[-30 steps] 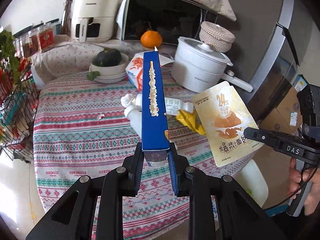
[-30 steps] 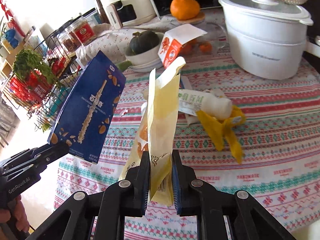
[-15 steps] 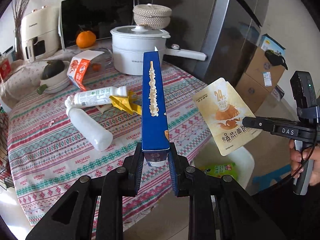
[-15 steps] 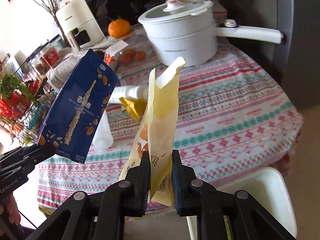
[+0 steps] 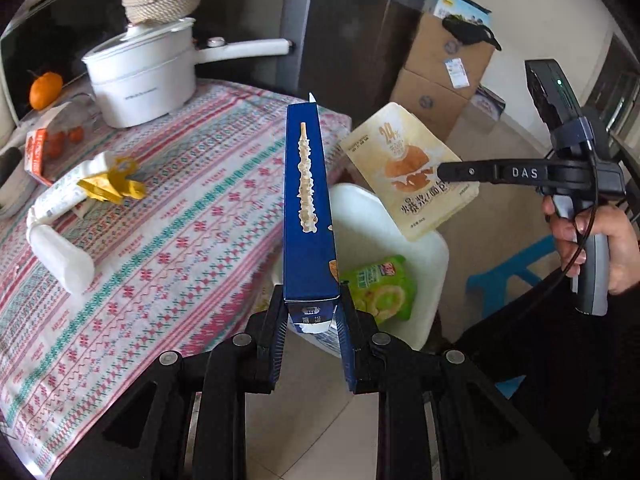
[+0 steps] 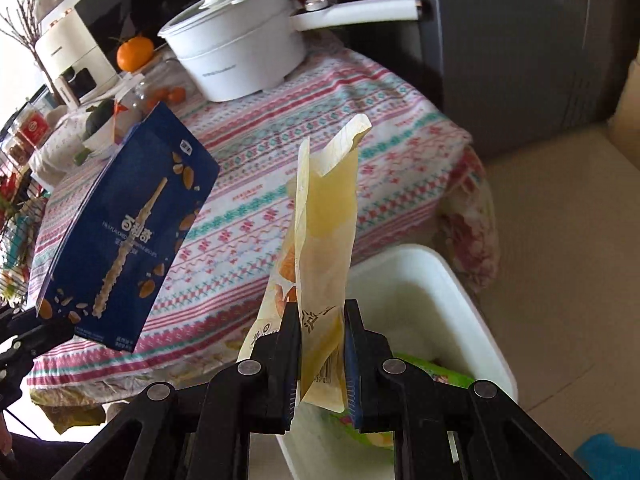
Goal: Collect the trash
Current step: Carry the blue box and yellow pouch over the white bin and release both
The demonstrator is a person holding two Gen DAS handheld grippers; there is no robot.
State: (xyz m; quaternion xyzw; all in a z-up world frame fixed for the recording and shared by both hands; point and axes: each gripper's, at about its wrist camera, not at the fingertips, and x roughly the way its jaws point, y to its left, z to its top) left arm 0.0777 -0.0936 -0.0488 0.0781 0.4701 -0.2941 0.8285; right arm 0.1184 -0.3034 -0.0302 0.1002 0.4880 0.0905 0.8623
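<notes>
My left gripper [image 5: 310, 320] is shut on the bottom end of a tall blue snack box [image 5: 306, 208], which stands upright over the near rim of a white bin [image 5: 424, 256] on the floor. My right gripper [image 6: 320, 340] is shut on a yellow bread pouch [image 6: 324, 240], held above the same white bin [image 6: 472, 304]. The blue box [image 6: 124, 232] hangs at the left of the right wrist view, and the pouch [image 5: 408, 176] at the right of the left wrist view. A green snack packet [image 5: 380, 288] lies inside the bin.
A round table with a patterned cloth [image 5: 168, 224] carries a white bottle [image 5: 60, 256], a yellow wrapper [image 5: 112, 188], an orange carton [image 5: 38, 152] and a white pot [image 5: 144, 76]. Cardboard boxes [image 5: 444, 72] stand by the fridge, and a blue stool [image 5: 516, 276] sits near the bin.
Both grippers have swung right, away from the middle of the table, carrying the box and the pouch out over the white bin beside the table edge.
</notes>
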